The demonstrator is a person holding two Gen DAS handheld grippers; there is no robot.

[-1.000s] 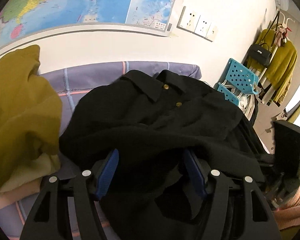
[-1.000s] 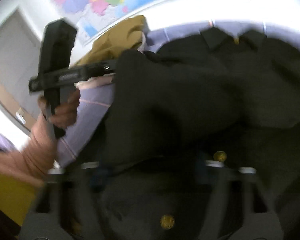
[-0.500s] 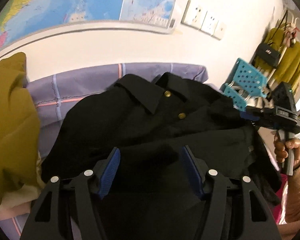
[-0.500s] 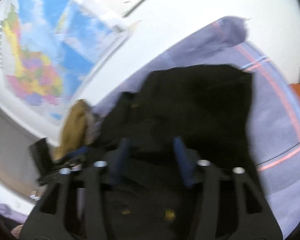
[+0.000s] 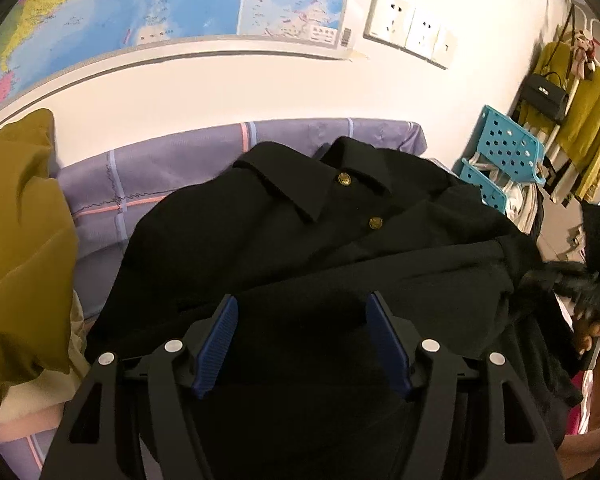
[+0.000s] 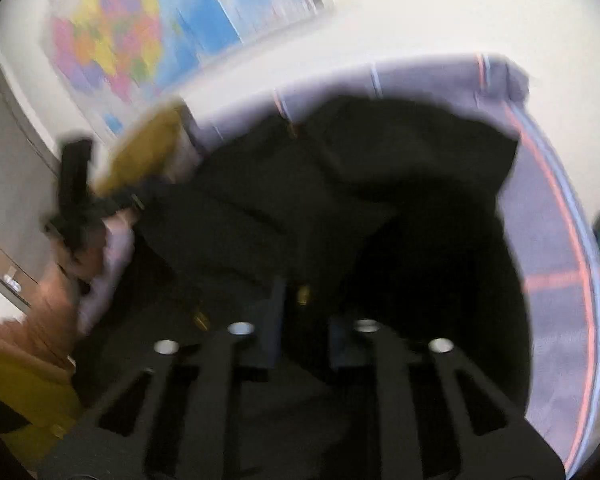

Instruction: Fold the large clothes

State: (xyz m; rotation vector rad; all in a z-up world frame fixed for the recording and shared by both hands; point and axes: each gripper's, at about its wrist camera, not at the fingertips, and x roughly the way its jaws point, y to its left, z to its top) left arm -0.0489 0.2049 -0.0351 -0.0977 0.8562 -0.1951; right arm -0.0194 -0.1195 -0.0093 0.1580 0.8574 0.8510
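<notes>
Bedsheet (image 5: 172,168): shirt (image 5: 260,248) beneath hand-held gripper (image 5: 302,340).

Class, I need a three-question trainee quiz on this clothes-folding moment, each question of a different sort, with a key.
1. True or false: the black shirt lies on a purple checked sheet.
2. The garment heaped left of the shirt in the left wrist view is: A mustard, B red, C white.
3. Fill in: the shirt's visible buttons are ____ coloured.

Key: 1 true; 2 A, the mustard garment; 3 gold.
</notes>
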